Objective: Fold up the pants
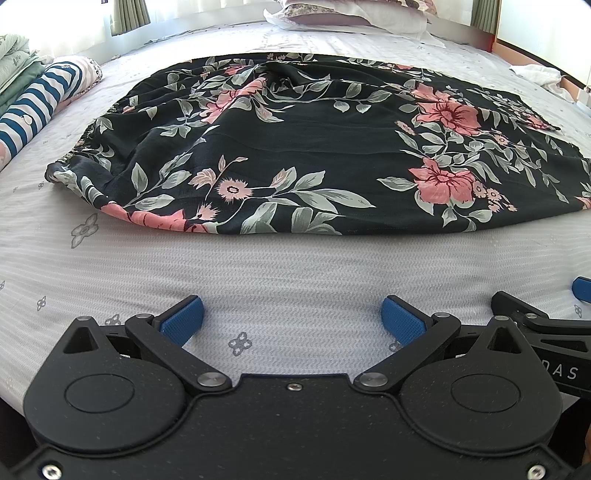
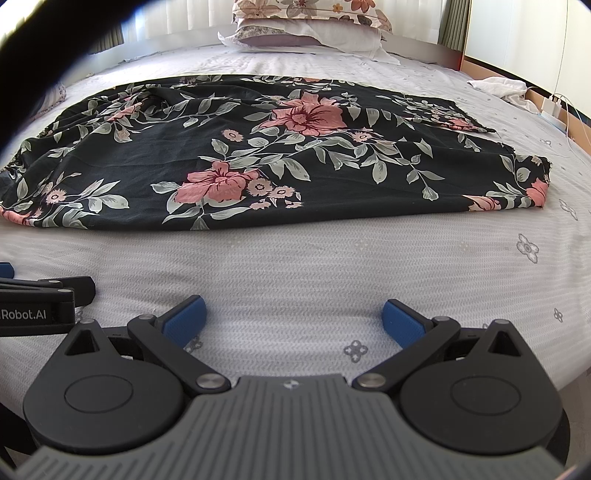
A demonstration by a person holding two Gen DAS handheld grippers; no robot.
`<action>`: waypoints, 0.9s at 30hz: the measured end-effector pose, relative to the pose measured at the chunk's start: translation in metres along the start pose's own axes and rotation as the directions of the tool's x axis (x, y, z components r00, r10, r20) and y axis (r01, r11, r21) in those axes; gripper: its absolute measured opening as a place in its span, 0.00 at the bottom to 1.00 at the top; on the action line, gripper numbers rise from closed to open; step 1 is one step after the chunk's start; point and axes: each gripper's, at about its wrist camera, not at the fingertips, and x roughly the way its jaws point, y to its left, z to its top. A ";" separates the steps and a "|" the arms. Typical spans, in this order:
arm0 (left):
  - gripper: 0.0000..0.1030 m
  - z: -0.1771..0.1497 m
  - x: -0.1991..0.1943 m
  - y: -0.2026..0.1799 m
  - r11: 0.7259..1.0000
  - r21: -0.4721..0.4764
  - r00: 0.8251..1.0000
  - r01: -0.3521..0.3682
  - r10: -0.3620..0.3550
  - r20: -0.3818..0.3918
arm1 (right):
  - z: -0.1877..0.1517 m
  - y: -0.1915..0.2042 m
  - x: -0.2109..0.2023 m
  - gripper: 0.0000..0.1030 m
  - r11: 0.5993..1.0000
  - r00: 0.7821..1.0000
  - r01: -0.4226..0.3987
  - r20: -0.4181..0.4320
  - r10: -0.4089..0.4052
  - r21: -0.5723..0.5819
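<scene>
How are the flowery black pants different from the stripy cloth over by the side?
The pants are black with pink flowers and grey-green leaves; the striped cloth has blue and white bands. The pants lie spread wide across the middle of the bed; the striped cloth sits bundled at its edge beside other piled fabric. Both rest on the bed, untouched by either tool.

A home bedroom, seemingly: a sheeted bed (image 1: 295,266), stacked pillows (image 2: 306,26) at its head, curtains (image 1: 129,16) behind.
</scene>
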 end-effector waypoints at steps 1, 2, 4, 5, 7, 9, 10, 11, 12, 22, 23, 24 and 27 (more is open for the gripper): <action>1.00 0.000 0.000 0.000 1.000 0.000 1.000 0.000 0.000 0.000 | 0.000 0.000 0.000 1.00 1.000 1.000 0.000 0.000 0.000 -0.001; 1.00 0.000 0.000 0.000 1.000 0.000 1.000 0.000 0.000 0.000 | 0.000 0.000 0.000 1.00 1.000 1.000 0.000 0.000 0.000 0.000; 1.00 0.000 0.000 0.000 1.000 0.001 1.000 0.000 0.000 0.001 | 0.000 0.000 0.000 1.00 1.000 1.000 0.000 0.000 0.000 0.000; 1.00 0.000 0.000 0.000 1.000 0.001 1.000 0.000 0.000 0.001 | 0.000 0.000 0.000 1.00 1.000 1.000 0.000 0.000 0.000 0.000; 1.00 0.000 0.000 0.000 1.000 0.000 1.000 0.000 0.000 0.001 | 0.000 0.000 0.000 1.00 1.000 1.000 0.000 0.000 0.000 0.000; 1.00 0.000 0.000 0.000 1.000 0.001 1.000 0.000 0.000 0.001 | 0.000 0.000 0.000 1.00 1.000 1.000 0.000 0.000 0.000 0.000; 1.00 0.000 0.000 0.000 1.000 0.001 1.000 0.001 -0.001 0.001 | 0.000 0.000 0.000 1.00 1.000 1.000 0.000 0.000 0.000 0.000; 1.00 0.000 0.000 0.000 1.000 0.001 1.000 0.001 -0.001 0.002 | 0.000 0.000 0.000 1.00 1.000 1.000 0.000 0.000 0.000 0.000; 1.00 0.000 0.000 0.000 1.000 0.002 1.000 0.001 -0.001 0.002 | 0.000 0.000 0.000 1.00 1.000 1.000 0.000 0.000 0.000 0.000; 1.00 -0.005 -0.001 -0.005 0.999 0.040 0.998 0.004 -0.006 0.057 | -0.002 -0.002 -0.001 1.00 1.000 1.000 -0.006 0.015 0.006 0.012; 1.00 -0.006 -0.003 -0.002 0.999 0.036 0.998 0.014 -0.016 0.056 | -0.004 -0.002 -0.001 1.00 1.000 1.000 -0.004 0.027 0.004 0.012; 1.00 -0.005 -0.003 0.000 0.999 0.024 0.998 0.023 -0.024 0.052 | -0.008 -0.005 -0.002 1.00 1.000 0.999 -0.014 0.051 0.014 0.001; 1.00 0.003 -0.007 0.011 0.999 -0.033 0.999 0.035 -0.034 0.028 | -0.004 -0.010 -0.005 1.00 0.999 0.998 -0.044 0.039 0.044 -0.001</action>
